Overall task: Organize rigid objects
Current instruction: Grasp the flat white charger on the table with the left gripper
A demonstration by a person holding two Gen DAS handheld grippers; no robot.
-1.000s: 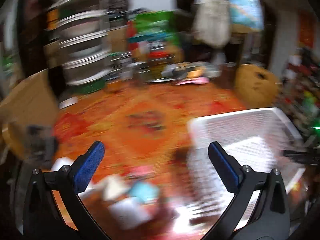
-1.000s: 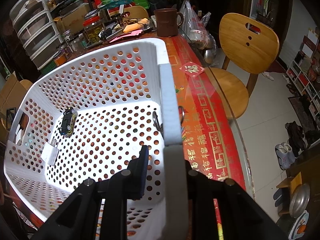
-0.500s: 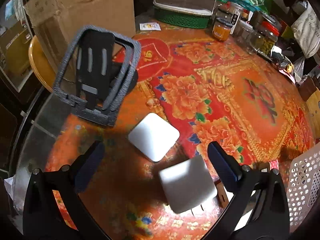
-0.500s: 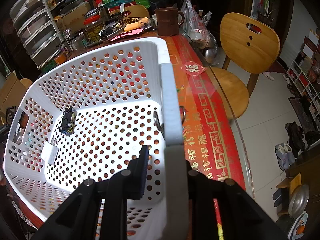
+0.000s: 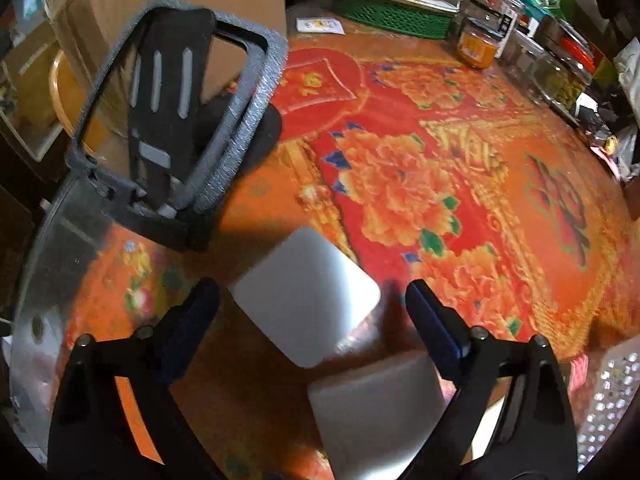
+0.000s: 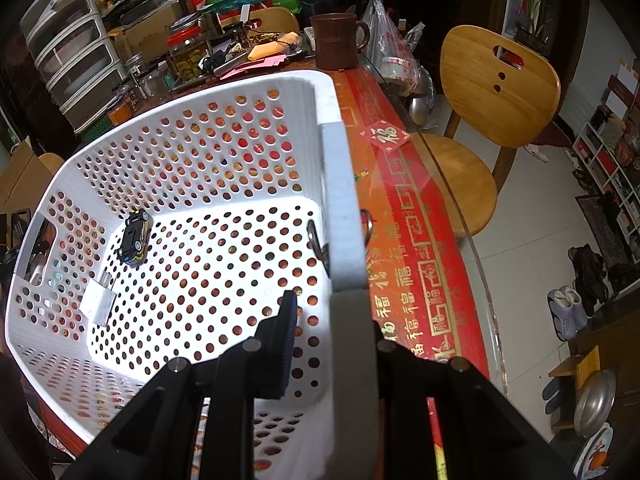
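The right gripper (image 6: 320, 344) is clamped on the rim of the white perforated plastic basket (image 6: 224, 152), apparently to steady it while things are dropped in; a small black toy car (image 6: 135, 237) and a white plug-like block (image 6: 99, 303) already lie on its floor. The left gripper (image 5: 312, 312) points steeply down at the red-and-orange flowered table cover (image 5: 460, 184), its jaws apart and just narrowing around a white rounded-square flat piece (image 5: 306, 296), not yet touching it. A second white square piece (image 5: 380, 408) lies just beside; a grey-and-black stand (image 5: 176, 120) sits further off, probably for later
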